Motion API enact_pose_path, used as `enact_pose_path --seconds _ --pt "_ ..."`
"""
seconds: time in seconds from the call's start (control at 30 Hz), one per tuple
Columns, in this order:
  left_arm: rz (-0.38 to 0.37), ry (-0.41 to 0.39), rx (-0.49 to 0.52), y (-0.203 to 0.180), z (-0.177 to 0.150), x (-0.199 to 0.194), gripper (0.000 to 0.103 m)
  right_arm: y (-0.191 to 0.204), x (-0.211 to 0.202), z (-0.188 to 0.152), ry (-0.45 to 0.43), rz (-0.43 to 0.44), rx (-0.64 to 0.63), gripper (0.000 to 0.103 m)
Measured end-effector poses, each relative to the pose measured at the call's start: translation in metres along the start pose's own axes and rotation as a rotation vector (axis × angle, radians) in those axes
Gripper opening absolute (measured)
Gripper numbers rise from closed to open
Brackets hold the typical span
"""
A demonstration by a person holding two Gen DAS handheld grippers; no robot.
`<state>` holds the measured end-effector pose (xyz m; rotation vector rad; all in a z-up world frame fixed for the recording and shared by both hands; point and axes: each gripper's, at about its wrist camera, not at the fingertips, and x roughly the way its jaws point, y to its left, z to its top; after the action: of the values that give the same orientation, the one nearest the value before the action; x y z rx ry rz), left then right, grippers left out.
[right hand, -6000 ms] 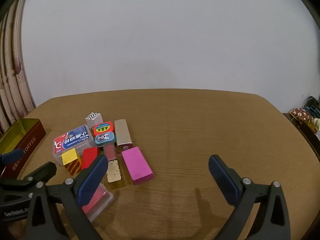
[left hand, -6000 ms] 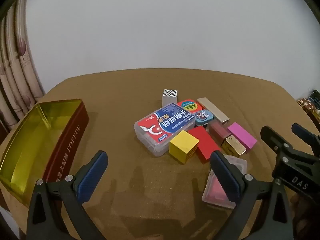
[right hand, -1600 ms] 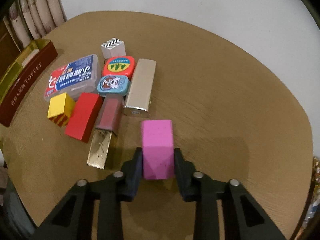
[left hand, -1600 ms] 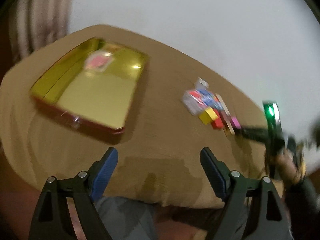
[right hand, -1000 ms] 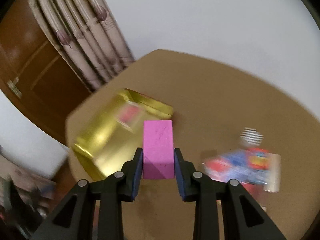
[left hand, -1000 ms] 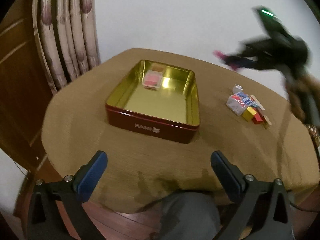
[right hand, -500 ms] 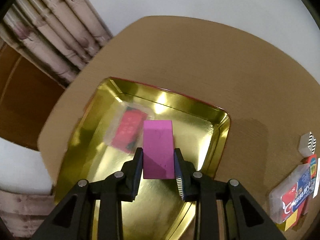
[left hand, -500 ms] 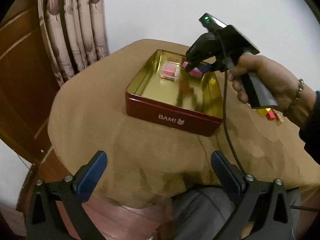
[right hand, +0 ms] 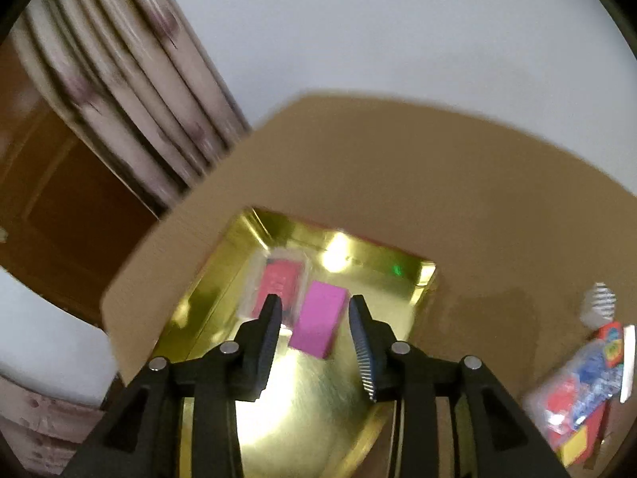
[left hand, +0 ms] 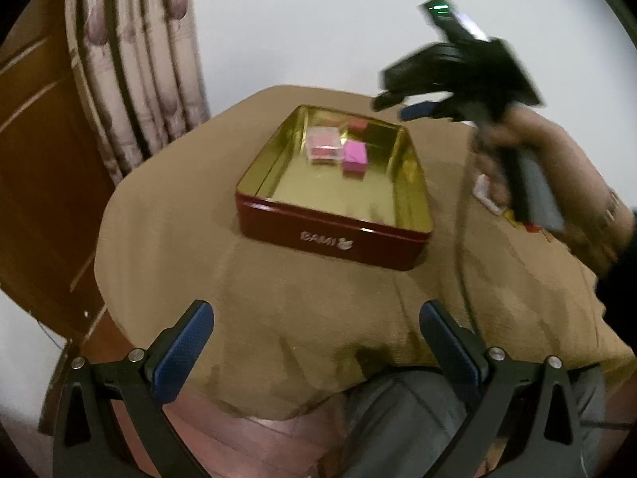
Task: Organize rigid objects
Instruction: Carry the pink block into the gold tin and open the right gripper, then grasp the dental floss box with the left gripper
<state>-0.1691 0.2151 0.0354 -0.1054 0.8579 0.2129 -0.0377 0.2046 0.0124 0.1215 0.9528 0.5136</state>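
The pink block [right hand: 318, 320] lies in the gold tin [right hand: 428, 279], just right of the clear case [right hand: 278, 279]. The right gripper [right hand: 314, 330] has just been opening; its jaws stand apart, empty, above the tin. It should lift straight clear, keeping off the tin's wall, then go to the pile [right hand: 581, 390] at right. The left gripper [left hand: 314, 342] hangs wide open, empty, at the near table edge [left hand: 278, 390].
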Motion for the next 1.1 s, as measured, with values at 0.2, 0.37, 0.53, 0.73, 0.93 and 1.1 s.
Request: enact_pose_path --seconds 0.2,0.37,0.53,0.73,0.93,1.1 --pt "-0.075 -0.003 0.098 -0.031 -0.001 -0.008 0.102 -0.082 -0.099 -0.073 -0.224 -0.243 -0.077 0.049" --pt "-0.178 -0.015 0.179 -0.068 0.01 -0.011 0.102 -0.184 -0.146 -0.138 -0.21 -0.523 -0.052 0.054" --pt "-0.28 0.001 0.241 -0.106 0.044 0.006 0.102 -0.273 -0.163 -0.187 -0.131 -0.662 0.031 0.054" --pt "-0.359 0.031 0.355 -0.166 0.119 0.046 0.102 -0.319 -0.172 -0.214 -0.147 -0.582 0.164 0.054" --pt "-0.389 0.108 0.578 -0.231 0.16 0.111 0.102 -0.328 -0.181 -0.221 -0.202 -0.514 0.21 0.054" --pt "-0.424 0.229 0.686 -0.258 0.164 0.16 0.102 -0.318 -0.176 -0.216 -0.209 -0.485 0.214 0.054"
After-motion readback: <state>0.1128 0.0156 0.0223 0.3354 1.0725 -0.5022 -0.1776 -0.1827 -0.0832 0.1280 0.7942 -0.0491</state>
